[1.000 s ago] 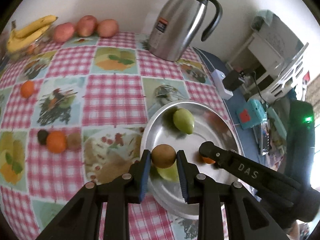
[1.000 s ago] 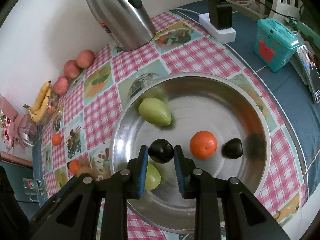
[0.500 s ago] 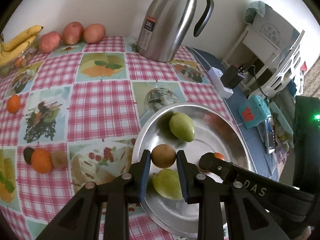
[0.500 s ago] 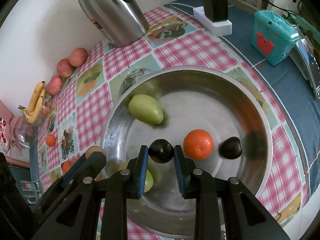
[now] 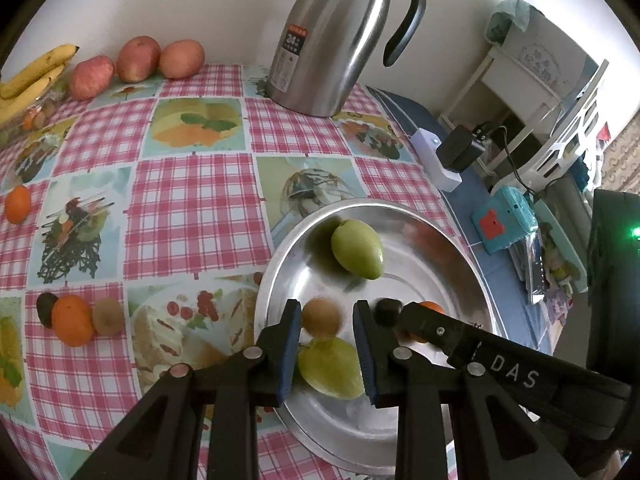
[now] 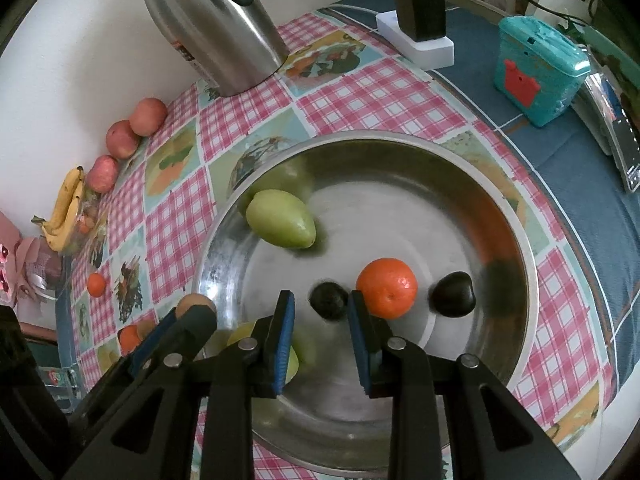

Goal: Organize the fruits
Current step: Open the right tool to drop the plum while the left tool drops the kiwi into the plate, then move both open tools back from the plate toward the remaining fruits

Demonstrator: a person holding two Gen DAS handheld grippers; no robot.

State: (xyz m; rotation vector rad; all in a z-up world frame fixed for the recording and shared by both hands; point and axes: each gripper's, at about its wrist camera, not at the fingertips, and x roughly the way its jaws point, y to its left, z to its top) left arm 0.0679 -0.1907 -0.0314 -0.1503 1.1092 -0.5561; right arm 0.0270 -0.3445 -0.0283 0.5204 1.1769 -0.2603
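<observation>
We hold both grippers low over the steel bowl. Our left gripper stands parted, and the brown kiwi sits between its pads with gaps either side, so we judge it loose. Our right gripper is parted too, the dark fruit lying just ahead between its fingertips, the orange just beside its right pad. Each fruit sits dead ahead of its own jaws, so we reckon pulling straight back clears both.
</observation>
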